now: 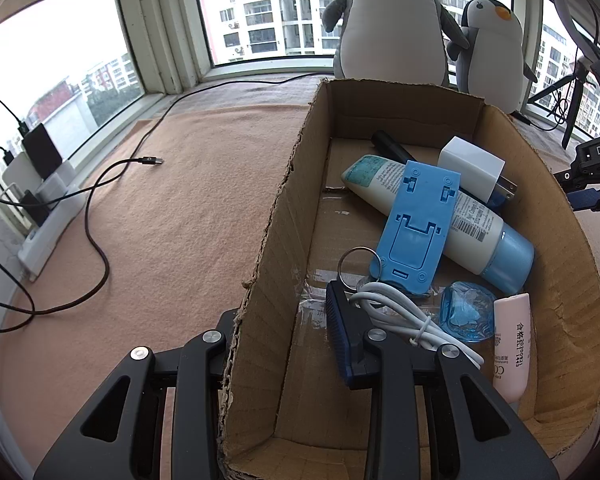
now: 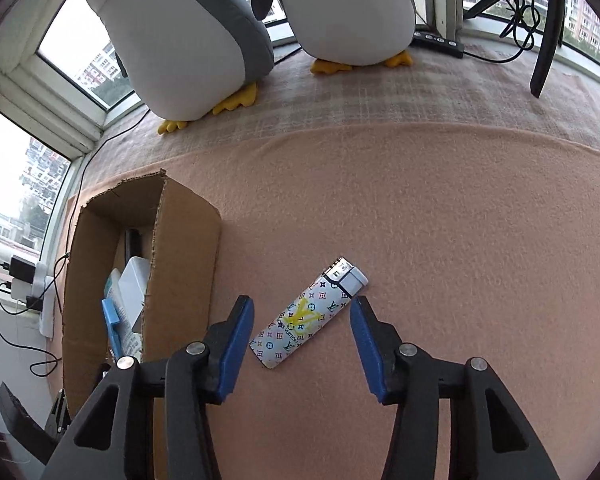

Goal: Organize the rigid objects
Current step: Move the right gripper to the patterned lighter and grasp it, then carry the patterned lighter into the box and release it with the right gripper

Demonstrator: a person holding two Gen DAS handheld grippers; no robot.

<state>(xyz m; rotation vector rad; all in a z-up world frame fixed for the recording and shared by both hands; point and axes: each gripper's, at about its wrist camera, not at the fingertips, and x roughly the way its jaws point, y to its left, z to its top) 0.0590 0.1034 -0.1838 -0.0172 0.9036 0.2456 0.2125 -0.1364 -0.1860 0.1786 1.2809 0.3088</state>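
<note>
Two plush penguins (image 2: 188, 40) stand at the far edge of the tabletop (image 2: 420, 220), which is covered in a peach cloth, with windows behind them. Nearer, an open cardboard box (image 1: 276, 216) sits on the cloth and holds a jumble of things: a white lotion tube (image 1: 452, 216) with a blue cap lying across the middle, a blue plastic phone stand (image 1: 416, 220) resting on top of it, a white charger plug (image 1: 470, 164) toward the far end, a pink tube (image 1: 514, 344) against the right wall, a coiled white cable (image 1: 400, 312) and a clear blue case (image 1: 466, 312). The left gripper (image 1: 288, 344) straddles the box's left wall, its jaws spread wide with one finger outside and one inside. Outside the box, to its right, a patterned white lighter (image 2: 308, 312) lies flat and slanted on the cloth. The right gripper (image 2: 302, 344) hovers over it, jaws apart, blue pads either side of the lighter and not touching it.
</note>
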